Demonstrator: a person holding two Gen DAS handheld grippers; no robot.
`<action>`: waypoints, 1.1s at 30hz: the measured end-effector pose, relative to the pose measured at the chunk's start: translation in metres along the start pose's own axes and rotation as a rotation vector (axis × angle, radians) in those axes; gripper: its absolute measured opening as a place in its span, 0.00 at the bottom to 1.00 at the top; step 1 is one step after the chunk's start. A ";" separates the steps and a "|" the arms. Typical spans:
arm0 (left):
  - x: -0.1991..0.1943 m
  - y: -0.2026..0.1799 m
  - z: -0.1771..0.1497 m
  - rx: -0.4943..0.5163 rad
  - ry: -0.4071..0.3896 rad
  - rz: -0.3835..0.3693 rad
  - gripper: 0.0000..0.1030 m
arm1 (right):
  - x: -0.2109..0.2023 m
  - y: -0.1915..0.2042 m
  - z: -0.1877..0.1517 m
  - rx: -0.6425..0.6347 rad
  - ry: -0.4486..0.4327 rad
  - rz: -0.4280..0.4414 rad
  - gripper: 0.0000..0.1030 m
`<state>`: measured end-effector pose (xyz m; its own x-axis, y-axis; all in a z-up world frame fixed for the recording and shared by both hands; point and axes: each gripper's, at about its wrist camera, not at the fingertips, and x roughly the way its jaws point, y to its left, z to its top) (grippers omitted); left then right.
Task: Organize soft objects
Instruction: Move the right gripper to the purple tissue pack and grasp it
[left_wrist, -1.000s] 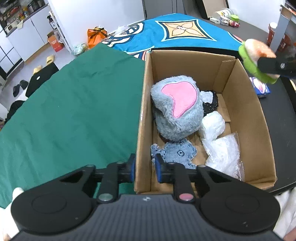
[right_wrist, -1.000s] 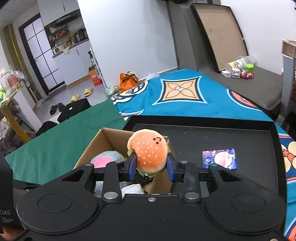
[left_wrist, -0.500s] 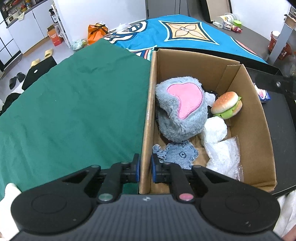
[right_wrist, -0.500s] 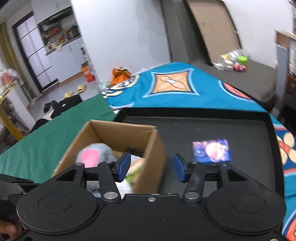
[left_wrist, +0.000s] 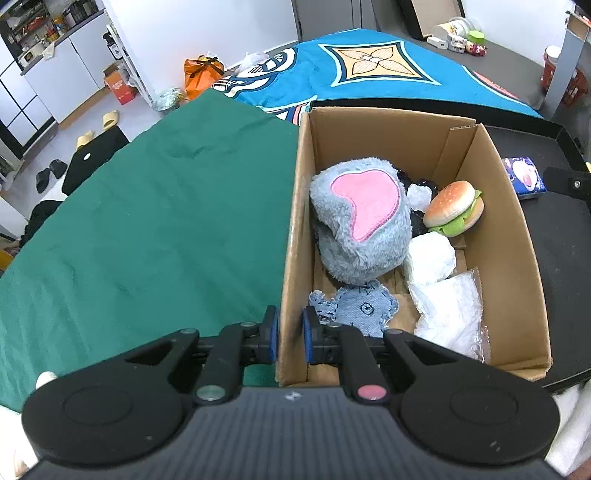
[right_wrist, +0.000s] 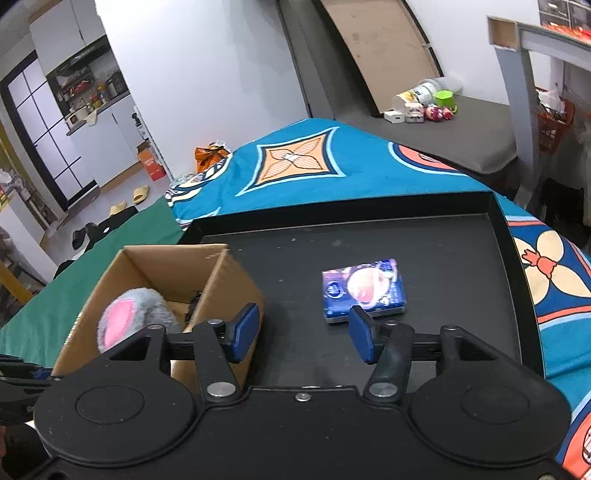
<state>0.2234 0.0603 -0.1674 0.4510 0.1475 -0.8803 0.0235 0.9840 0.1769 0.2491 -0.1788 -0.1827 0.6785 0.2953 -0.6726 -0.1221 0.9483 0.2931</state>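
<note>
While the left gripper (left_wrist: 290, 338) is clamping the cardboard box (left_wrist: 291, 236) wall, the right gripper (right_wrist: 300, 334), having dropped the plush burger (left_wrist: 455, 208) inside, is opening empty toward the tissue pack (right_wrist: 364, 290) at centre frame.

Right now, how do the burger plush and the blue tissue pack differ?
The burger plush lies tilted inside the cardboard box; the blue tissue pack lies flat on the black tray outside it. The plush is round, tan and green; the pack is flat and rectangular. Neither is gripped.

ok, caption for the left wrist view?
Left gripper clamps the cardboard box wall; burger plush lies inside.
</note>
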 end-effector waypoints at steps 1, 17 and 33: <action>0.000 -0.002 0.001 0.001 0.002 0.007 0.13 | 0.002 -0.004 -0.001 0.002 0.003 0.000 0.53; 0.010 -0.021 0.020 0.037 0.061 0.101 0.36 | 0.037 -0.030 -0.005 -0.036 0.009 0.009 0.75; 0.026 -0.037 0.028 0.085 0.114 0.188 0.52 | 0.072 -0.035 -0.009 -0.091 0.004 -0.051 0.76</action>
<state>0.2594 0.0249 -0.1848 0.3511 0.3422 -0.8716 0.0261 0.9269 0.3744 0.2958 -0.1894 -0.2478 0.6829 0.2469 -0.6875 -0.1528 0.9686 0.1961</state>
